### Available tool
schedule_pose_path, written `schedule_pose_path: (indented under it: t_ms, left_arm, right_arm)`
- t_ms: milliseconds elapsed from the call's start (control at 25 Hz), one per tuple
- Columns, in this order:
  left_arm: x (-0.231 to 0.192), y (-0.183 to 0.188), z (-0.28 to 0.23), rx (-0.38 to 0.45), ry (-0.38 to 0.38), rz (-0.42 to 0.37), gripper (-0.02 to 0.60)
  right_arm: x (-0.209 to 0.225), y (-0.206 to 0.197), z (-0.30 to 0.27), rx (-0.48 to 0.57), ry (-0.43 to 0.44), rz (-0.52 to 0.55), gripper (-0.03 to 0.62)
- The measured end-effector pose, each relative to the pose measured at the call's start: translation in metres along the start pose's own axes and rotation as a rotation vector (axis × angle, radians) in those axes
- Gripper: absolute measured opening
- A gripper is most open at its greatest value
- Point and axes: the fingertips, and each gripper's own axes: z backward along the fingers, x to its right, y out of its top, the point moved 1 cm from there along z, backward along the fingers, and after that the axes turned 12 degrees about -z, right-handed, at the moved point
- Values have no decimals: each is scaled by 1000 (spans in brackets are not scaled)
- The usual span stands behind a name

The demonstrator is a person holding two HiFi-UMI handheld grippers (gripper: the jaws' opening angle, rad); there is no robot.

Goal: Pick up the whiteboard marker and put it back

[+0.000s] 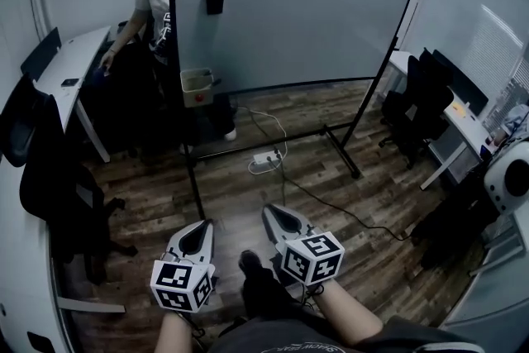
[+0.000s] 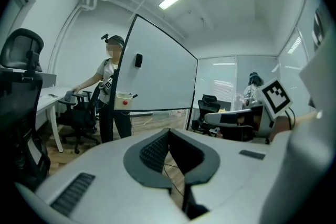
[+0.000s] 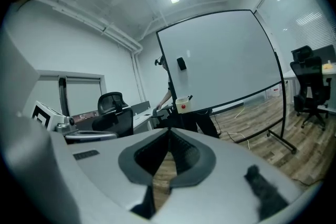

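The floor (image 1: 248, 194) is matt brown wood plank with visible grain. The whiteboard (image 1: 306, 4) is a smooth, faintly glossy pale panel in a thin dark metal frame. The left claw (image 1: 205, 226) and right claw (image 1: 270, 213) have smooth matt pale-grey plastic shells and dark ribbed pads (image 2: 155, 152). The office chair (image 1: 50, 174) looks like dark matt cloth.

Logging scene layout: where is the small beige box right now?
Head view, upper left: the beige box sits at the whiteboard's lower left corner, right beside the standing person.
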Motion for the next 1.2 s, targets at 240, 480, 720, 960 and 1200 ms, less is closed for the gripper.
schedule_pose_path:
  t_ms: [240,480,720,960,1200]
  left_arm:
    - [-39,6,-51,-7,52,8,14]
    - [-74,25,-128,-22,50,18,14]
    - [-98,50,-192,-28,51,-5,14]
    - [-128,65,-236,-44,102,-2,14]
    - [-165,69,-270,-61,171,-1,14]
  right_arm:
    - [28,37,-67,42,41,-4,25]
    - [72,83,-137,50,53,-48,25]
    - [104,116,-188,39,56,-66,25]
    - [125,143,-234,15,109,-105,26]
    - [131,161,-287,-12,167,-118,26]
